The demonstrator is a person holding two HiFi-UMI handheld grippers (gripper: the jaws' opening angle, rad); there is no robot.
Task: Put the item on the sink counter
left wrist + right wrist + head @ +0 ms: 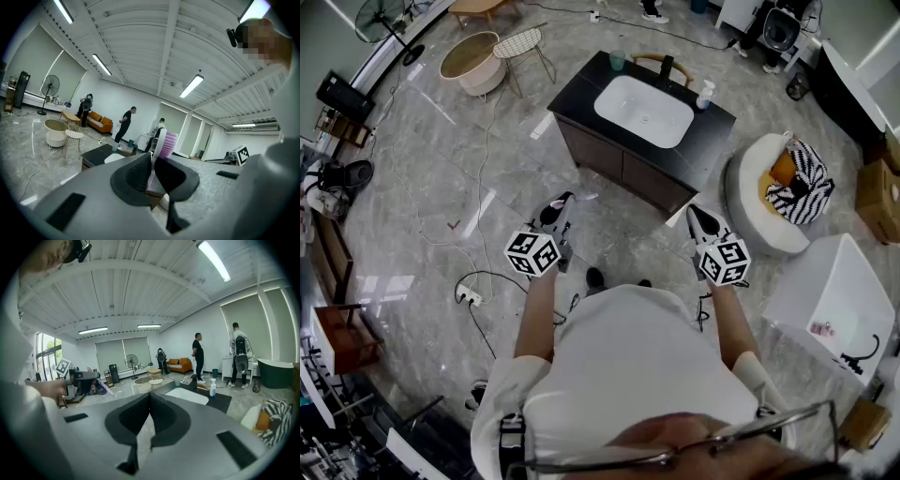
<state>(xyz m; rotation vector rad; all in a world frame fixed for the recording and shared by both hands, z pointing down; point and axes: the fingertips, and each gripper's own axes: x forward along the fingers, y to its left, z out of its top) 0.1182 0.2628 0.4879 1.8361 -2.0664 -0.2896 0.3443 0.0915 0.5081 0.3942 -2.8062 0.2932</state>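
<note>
1. Clamping a white plastic toothbrush with purple bristles [165, 143], the left gripper [153, 158] pinches the handle low down, so the bristled head sticks up past the jaw tips.
2. Ahead of both grippers and well apart from them stands the black rectangular sink counter [581, 94] with its white oval basin [643, 111]. The toothbrush is in the left jaws, well short of that counter.
3. Along the counter's far edge, beyond the basin, stand a pale green cup [618, 60], a black tap [667, 67] and a white spray bottle [705, 94].
4. The right gripper [149, 397] is clenched, pads together with nothing between them. In the head view it is held about level with the left one and well apart from it.
5. To the right of the right gripper sits a round white chair [745, 187] holding a black-and-white striped cushion [802, 187].
</note>
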